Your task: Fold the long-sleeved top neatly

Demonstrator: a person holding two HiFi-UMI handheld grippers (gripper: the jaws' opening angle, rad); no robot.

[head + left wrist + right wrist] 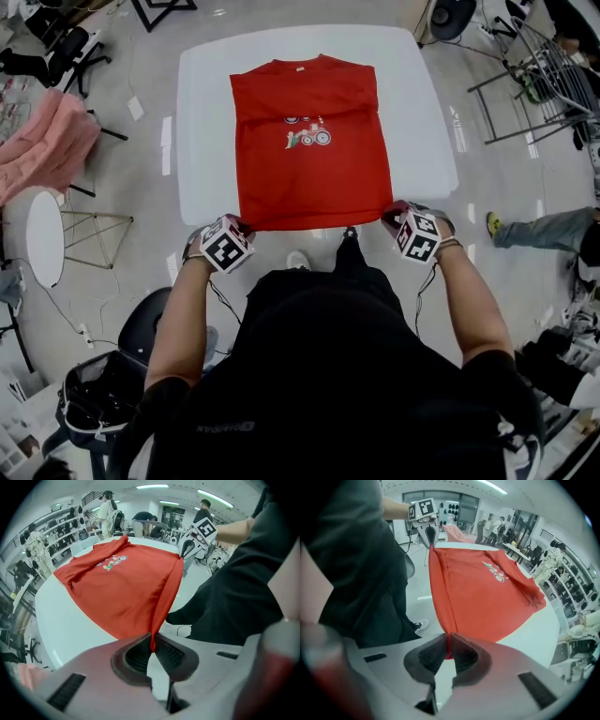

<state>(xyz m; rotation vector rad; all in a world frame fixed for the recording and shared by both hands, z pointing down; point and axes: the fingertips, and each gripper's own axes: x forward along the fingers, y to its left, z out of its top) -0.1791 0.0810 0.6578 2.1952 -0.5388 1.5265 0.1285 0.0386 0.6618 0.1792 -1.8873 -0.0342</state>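
A red top [307, 141] with a small printed picture on the chest lies flat on the white table [206, 103], sleeves folded in, collar at the far end. My left gripper [236, 228] is shut on the near left corner of the hem, and the red cloth [151, 641] is pinched between its pads. My right gripper [394, 217] is shut on the near right corner, with the cloth [449, 645] caught between its pads. The hem is stretched taut between the two, just off the table's near edge.
A pink cloth [42, 145] hangs over a stand at the left, beside a round white stool [44, 239]. Metal racks [539, 80] stand at the right, and a person's leg [539, 230] shows there. Several people stand in the background.
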